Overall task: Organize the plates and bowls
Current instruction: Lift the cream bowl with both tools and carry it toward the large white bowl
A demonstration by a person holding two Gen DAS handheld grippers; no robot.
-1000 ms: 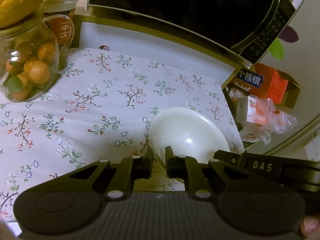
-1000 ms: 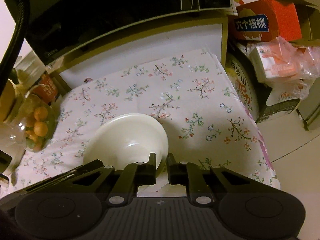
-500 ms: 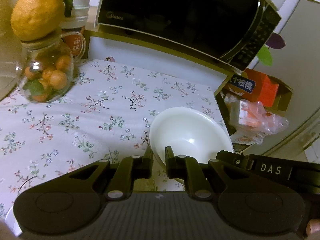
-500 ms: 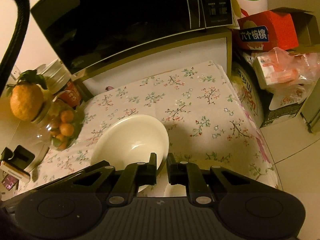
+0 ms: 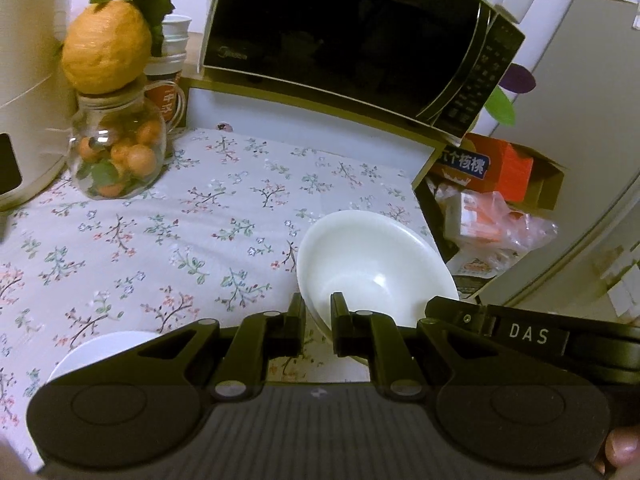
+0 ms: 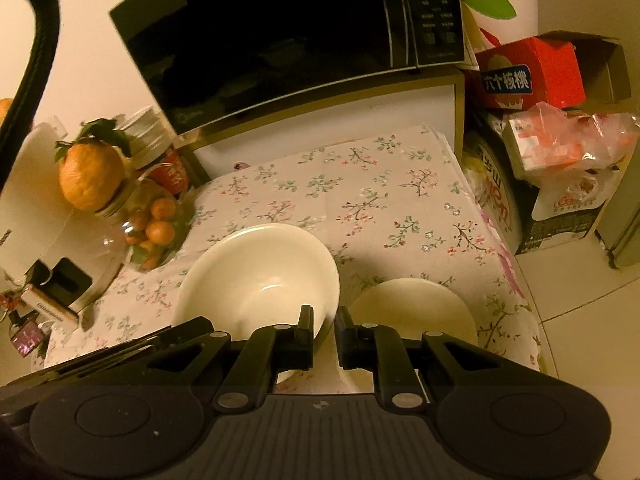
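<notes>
A white bowl (image 5: 372,256) is held between both grippers above the floral tablecloth (image 5: 180,232). My left gripper (image 5: 318,312) is shut on its near-left rim. My right gripper (image 6: 324,324) is shut on the bowl's (image 6: 260,272) right rim. In the right wrist view a second white dish (image 6: 412,304) lies on the cloth under and right of the held bowl. In the left wrist view another white dish (image 5: 96,350) shows at the near left, partly hidden by the gripper body.
A black microwave (image 5: 344,44) sits on a shelf at the back. A glass jar of small oranges (image 5: 116,152) with a big citrus on top stands back left. Red boxes and snack bags (image 5: 492,200) crowd the right. The table edge drops to the floor (image 6: 580,312) on the right.
Both grippers have lifted the bowl up and back from the cloth. More of the table shows, and two more white dishes have come into view below.
</notes>
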